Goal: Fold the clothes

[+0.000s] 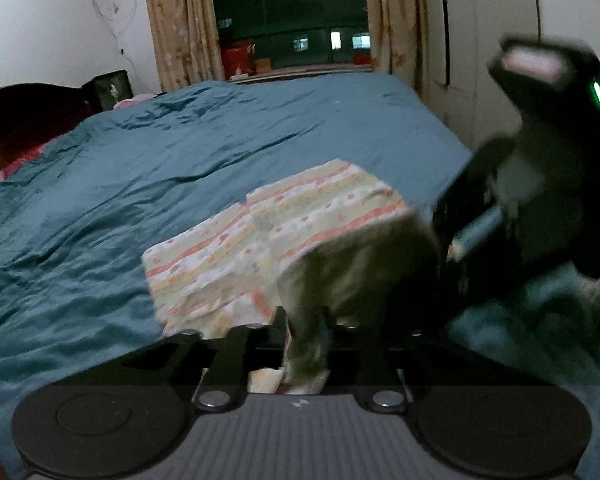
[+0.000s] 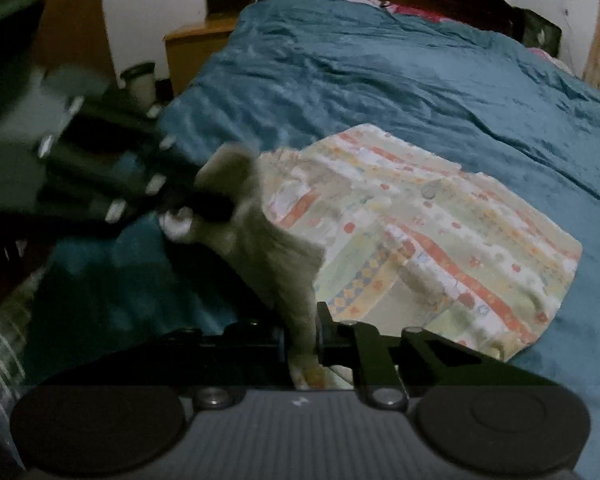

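I have both grippers clamped on the near edge of the striped cloth (image 1: pixel 284 220), left gripper (image 1: pixel 304 344) and right gripper (image 2: pixel 302 344) each pinching a lifted fold, while the rest of it lies spread on the blue bedspread (image 1: pixel 180 140).

Black left gripper (image 1: pixel 306 344), black right gripper (image 2: pixel 302 344): ribbed grey housings, round black discs, silver pivot screws.
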Demonstrator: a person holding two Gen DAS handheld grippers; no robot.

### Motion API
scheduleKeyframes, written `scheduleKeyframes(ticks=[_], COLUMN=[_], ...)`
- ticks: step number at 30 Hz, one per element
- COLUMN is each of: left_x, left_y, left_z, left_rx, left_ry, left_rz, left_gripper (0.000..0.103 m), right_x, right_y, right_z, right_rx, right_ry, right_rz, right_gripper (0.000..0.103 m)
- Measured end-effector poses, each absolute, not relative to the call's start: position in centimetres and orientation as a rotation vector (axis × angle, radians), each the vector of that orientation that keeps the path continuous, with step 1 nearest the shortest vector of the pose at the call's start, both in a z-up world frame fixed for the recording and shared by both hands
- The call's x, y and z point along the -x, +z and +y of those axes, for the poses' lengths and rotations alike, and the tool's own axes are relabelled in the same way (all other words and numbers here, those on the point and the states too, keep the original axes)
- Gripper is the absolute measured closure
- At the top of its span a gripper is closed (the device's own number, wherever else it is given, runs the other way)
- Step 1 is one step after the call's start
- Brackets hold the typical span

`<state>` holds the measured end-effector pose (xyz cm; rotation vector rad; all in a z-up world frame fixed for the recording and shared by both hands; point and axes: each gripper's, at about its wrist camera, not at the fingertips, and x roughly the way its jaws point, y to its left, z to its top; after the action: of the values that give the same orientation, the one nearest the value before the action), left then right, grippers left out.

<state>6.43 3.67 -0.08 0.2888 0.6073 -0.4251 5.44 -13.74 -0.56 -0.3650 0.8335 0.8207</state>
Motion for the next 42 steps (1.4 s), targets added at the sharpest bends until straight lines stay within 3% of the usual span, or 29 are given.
scheduleKeyframes(ticks=[3, 12, 14, 15, 16, 29, 42], left_x=[-5.1, -4.9, -5.4, -5.7, -5.9, -0.4, 8.1], left_y=[-0.9, -4.1, -4.7, -4.9, -5.1, 0.4, 4.7], left_z=[4.3, 3.5, 3.2, 3.2, 3.1, 2.5, 3.4], left_rx=[-0.333, -0.553, -0.608, -0.634, -0.658, -0.724, -0.562], left_ry=[-0.392, -0.276, -0.254, -0.251, -0.247, -0.293, -0.484], left_rz=[0.614, 0.593, 0.581, 0.58, 0.58, 0.489, 0.667], left_gripper=[0.061, 0.061, 0.068, 0.089, 0.094, 0.097, 0.097], right_x=[-6.1, -7.1, -7.0, -6.9, -6.8, -1.3, 7.1], right_y=[0.3, 1.9, 2.1, 2.1, 2.1, 6.5, 9.6], right_z=[-14.1, -14.1, -14.0, -14.0, -13.9, -15.6, -18.1], right_rx=[0.311, 0.285, 0.298, 0.303, 0.309, 0.373, 0.358], right_ry=[0.818, 0.796, 0.79, 0.786, 0.784, 0.852, 1.09], right_rz=[0.847, 0.826, 0.816, 0.813, 0.808, 0.712, 0.88], right_gripper=[0.092, 0.093, 0.093, 0.093, 0.093, 0.096, 0.096])
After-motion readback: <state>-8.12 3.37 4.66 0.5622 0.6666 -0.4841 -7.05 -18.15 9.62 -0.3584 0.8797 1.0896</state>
